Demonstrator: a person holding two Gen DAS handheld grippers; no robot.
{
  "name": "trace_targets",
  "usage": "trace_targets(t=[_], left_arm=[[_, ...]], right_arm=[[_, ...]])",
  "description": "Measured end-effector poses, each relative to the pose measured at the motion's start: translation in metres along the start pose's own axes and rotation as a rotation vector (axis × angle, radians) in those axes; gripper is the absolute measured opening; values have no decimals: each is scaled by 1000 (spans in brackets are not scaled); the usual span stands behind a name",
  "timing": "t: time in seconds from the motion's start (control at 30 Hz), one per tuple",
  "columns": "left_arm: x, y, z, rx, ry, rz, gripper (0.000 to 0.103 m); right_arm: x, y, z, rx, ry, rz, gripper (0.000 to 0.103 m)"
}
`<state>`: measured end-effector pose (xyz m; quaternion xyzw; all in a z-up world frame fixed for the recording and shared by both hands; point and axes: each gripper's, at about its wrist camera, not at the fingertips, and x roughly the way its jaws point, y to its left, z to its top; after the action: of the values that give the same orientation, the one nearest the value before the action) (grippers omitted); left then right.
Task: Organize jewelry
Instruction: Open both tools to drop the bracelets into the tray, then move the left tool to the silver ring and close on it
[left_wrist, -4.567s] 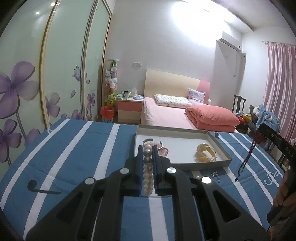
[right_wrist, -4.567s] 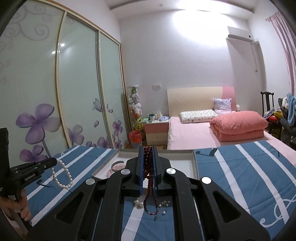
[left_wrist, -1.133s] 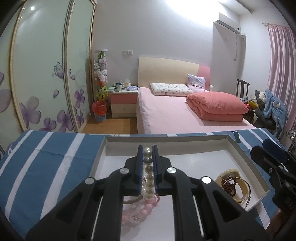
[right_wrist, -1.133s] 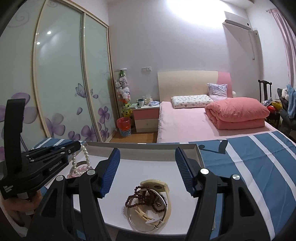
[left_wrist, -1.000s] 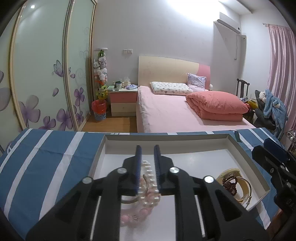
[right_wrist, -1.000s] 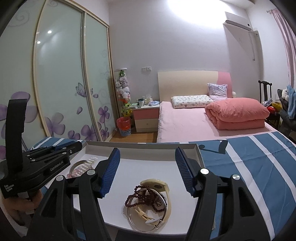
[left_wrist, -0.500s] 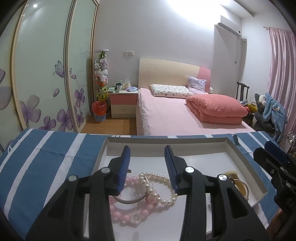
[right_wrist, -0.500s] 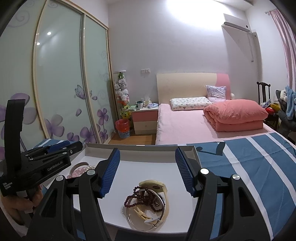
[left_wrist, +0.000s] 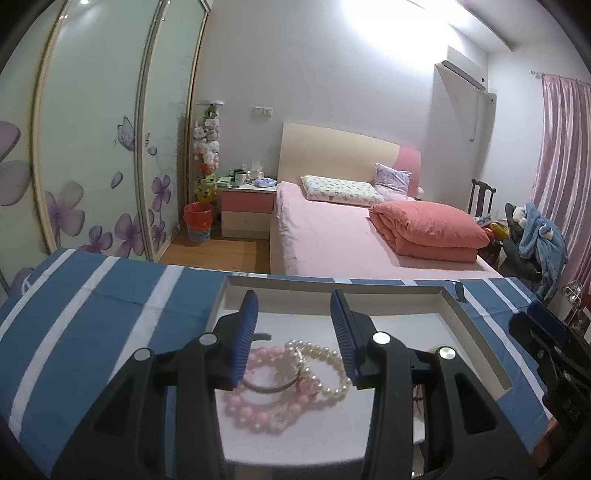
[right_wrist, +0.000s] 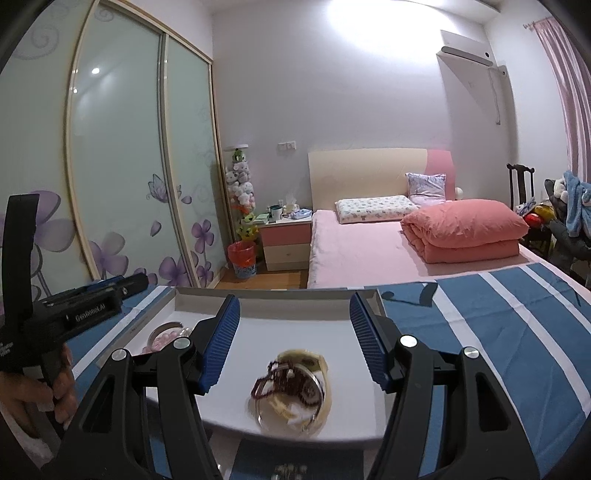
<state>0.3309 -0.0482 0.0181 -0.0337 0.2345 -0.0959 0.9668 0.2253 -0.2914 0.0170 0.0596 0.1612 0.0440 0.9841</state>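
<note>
Left gripper (left_wrist: 293, 334): released, empty. Pearl bracelet (left_wrist: 321, 365) now dropped below the pads, inside tray (left_wrist: 476, 343), overlapping pink bracelet (left_wrist: 255, 406). Right gripper (right_wrist: 293, 345): released, above dark beads (right_wrist: 288, 380). Both placements done; remaining loose pieces next.

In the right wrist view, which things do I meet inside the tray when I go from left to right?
Pink bead bracelet → dark red beads, which lie on the cream bangle → right wall of the tray.
</note>
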Motion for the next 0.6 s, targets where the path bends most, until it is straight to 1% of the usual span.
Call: trace_targets(t=[0.13, 0.33, 0.4, 0.5, 0.57, 0.6], left_arm=[[-24, 5, -1, -21, -10, -3, 41], [-62, 3, -4, -44, -22, -57, 41], [-76, 1, -8, -45, -25, -69, 43], [-93, 0, -15, -38, -32, -60, 47], [-105, 0, -21, -27, -35, -31, 47], [-113, 1, -26, -16, -36, -3, 48]], right_arm=[[-27, -1, -6, 14, 12, 6, 63], [-68, -3, -20, 54, 18, 2, 65], [-77, -3, -24, 61, 20, 0, 65], [-83, -2, -25, 64, 20, -1, 65], [-87, 0, -27, 65, 18, 1, 65], [-89, 1, -29, 65, 17, 2, 65]])
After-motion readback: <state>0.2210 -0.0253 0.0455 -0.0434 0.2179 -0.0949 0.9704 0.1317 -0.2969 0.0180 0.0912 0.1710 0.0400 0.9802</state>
